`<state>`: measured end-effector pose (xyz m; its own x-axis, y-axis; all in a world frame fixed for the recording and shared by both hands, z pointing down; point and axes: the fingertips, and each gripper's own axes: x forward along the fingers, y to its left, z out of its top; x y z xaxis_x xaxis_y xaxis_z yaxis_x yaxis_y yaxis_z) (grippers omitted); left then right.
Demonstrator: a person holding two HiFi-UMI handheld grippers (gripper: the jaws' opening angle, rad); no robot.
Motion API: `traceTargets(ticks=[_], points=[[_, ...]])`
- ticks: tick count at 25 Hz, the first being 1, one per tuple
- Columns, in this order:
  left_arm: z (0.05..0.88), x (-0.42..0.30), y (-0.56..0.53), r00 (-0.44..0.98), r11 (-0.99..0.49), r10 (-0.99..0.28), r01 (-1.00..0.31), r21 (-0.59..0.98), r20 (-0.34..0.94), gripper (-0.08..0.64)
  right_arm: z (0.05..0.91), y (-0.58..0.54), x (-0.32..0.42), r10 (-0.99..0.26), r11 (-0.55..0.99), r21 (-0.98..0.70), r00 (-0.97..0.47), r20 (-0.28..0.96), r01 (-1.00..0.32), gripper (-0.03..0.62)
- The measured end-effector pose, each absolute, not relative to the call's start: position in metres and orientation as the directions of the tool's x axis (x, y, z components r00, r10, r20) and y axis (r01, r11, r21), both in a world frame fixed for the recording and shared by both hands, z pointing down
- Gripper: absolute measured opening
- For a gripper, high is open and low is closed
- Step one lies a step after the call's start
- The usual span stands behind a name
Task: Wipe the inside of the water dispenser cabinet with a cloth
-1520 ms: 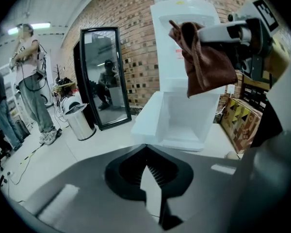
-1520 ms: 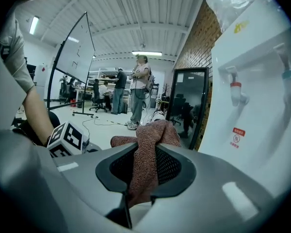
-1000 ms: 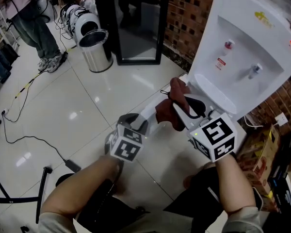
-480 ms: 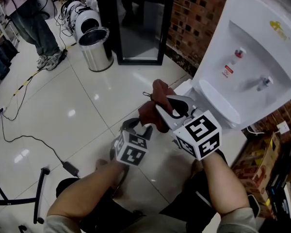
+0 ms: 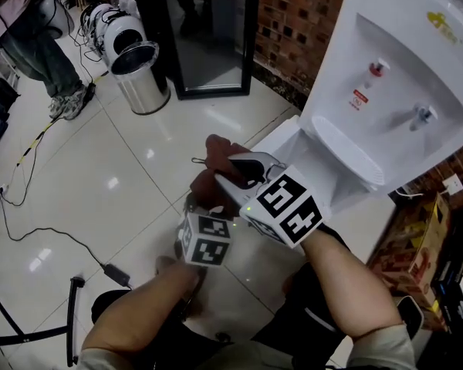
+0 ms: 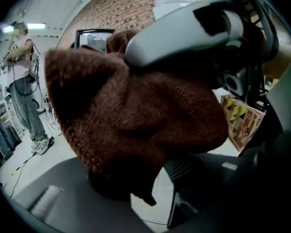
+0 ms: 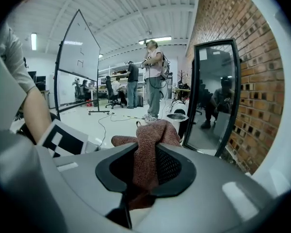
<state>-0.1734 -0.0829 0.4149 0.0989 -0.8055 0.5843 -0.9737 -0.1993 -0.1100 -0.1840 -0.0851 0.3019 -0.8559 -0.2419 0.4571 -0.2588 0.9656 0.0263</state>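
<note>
While the right gripper [image 7: 144, 166] jaws pinch the brown cloth [image 7: 153, 135], the left gripper [image 6: 157, 195] jaws, just closing a bit, stand apart around its tip. Wiping the water dispenser cabinet [image 5: 336, 183] looks not yet begun.

I wear pale grey short sleeves [image 5: 387, 351] and dark trousers [image 5: 289, 330]. My light grey plastic left gripper [image 6: 145, 203] has smooth rounded jaws, dark on their inner faces, with a finely ribbed black pad [image 6: 177, 169] set in one of them. On its back sits a white cube with black square markers [image 5: 203, 240]. My light grey plastic right gripper [image 7: 144, 171] is of the same make: black rims line its jaws, with a black dotted mesh pad [image 7: 169, 166] inside. It carries its own white marker cube [image 5: 285, 208].
</note>
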Motion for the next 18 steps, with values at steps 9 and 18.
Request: traceTargets(ticks=[9,18], points=[[0.416,-0.173,-0.085,0.091,-0.175,-0.802,-0.981,-0.085,0.591,0.187,0.354,-0.111,-0.178,-0.276,0.96,0.118,-0.77,0.575,-0.255,0.095],[0.415,-0.175,-0.084,0.095,-0.177,-0.802,-0.981,-0.083,0.59,0.187,0.357,-0.164,-0.166,-0.451,0.888,0.199,-0.701,0.552,-0.414,0.095]])
